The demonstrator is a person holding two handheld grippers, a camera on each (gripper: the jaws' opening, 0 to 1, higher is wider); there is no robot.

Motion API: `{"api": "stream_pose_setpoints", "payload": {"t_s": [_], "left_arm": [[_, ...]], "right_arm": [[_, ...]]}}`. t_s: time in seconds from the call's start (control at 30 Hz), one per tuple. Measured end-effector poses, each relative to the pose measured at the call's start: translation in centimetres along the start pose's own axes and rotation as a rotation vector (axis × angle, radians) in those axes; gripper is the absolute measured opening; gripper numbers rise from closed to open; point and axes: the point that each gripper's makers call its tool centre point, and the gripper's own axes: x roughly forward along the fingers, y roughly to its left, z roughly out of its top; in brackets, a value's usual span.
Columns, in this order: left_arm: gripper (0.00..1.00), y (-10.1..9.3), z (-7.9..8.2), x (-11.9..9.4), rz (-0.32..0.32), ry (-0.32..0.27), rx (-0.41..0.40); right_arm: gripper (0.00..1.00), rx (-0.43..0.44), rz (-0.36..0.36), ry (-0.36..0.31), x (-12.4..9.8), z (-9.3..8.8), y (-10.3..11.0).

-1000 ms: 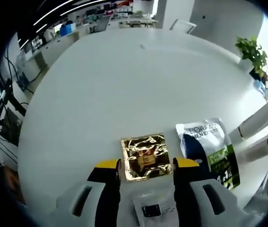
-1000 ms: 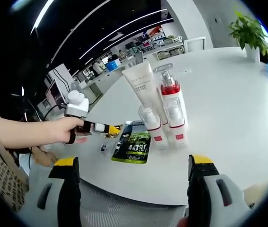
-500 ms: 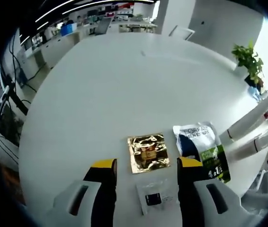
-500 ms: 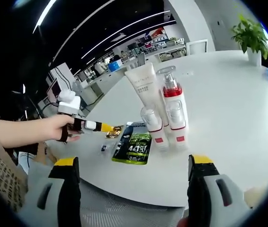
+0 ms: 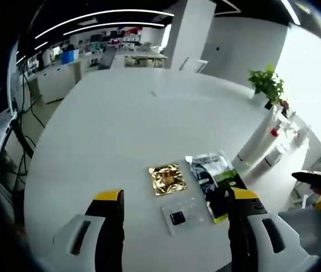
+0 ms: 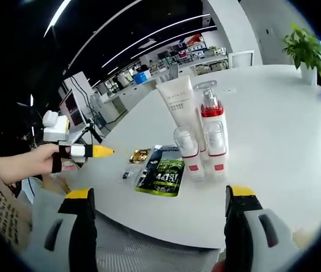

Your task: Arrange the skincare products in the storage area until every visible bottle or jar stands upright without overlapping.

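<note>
in the left gripper view, the left gripper [image 5: 174, 198] is spread wide, with yellow tips, and it holds nothing and touches nothing. it hangs above the near part of the round white bench [image 5: 121, 124]. between the jaws, lower on the bench, lies a small clear sachet [image 5: 181, 213] with a dark square inside. just beyond it lies a gold foil sachet [image 5: 167, 178], and to its right a dark pouch [image 5: 213, 180] with a green patch, flat on the bench. at the right side the bottles [image 5: 274, 147] stand near the bench edge, blurred. the far half of the bench is bare and gives much open room.

in the right gripper view, the right gripper [image 6: 159, 195] is also spread wide and holds nothing; it is off the near edge of the bench. on the bench stand a white tube [image 6: 177, 107], a pump bottle [image 6: 211, 133] with a red collar, and a small bottle [image 6: 188, 153] with a red band, all upright and close together. the dark pouch lies just left of them, the gold sachet beyond it. at the left, a hand [image 6: 33, 164] holds the other gripper above the bench edge. the bench to the right of the bottles is open.
</note>
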Motion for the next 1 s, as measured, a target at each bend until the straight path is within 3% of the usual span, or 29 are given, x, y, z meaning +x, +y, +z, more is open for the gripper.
{"api": "stream_pose_setpoints", "payload": {"t_s": [0.4,0.87,1.0], "left_arm": [[0.86,1.4,-2.8,-5.1,0.024,-0.039,-0.029],[0.97,0.9,-5.4,-8.0,-0.043,-0.018,-0.003],[0.97,0.6,-4.9,-8.3,-0.034,-0.051,0.042]], "right_arm": [[0.95,-0.002,0.004,-0.002,-0.1,0.0,0.1],[0.95,-0.015,-0.004,-0.006,-0.2,0.0,0.0],[0.94,-0.023,-0.012,0.005,-0.1,-0.2,-0.1]]}}
